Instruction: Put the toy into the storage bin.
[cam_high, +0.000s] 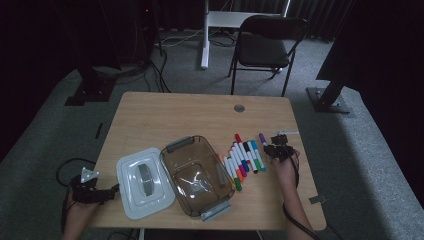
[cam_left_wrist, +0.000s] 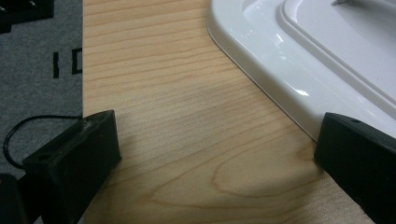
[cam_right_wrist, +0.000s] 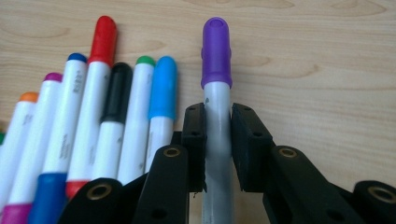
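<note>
The purple-capped marker (cam_right_wrist: 216, 100) is pinched at its white barrel by the right claw (cam_right_wrist: 217, 140) and lies on the table (cam_high: 165, 112), just right of the marker row (cam_high: 243, 159). The left claw (cam_left_wrist: 217, 154) is held spread at the table's left edge, beside the white lid (cam_left_wrist: 280, 79).

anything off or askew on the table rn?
Nothing damaged or spilled. The clear brown plastic container sits open, its white lid flat beside it. The right gripper is clamped on the purple-capped marker, apart from the marker row.
</note>
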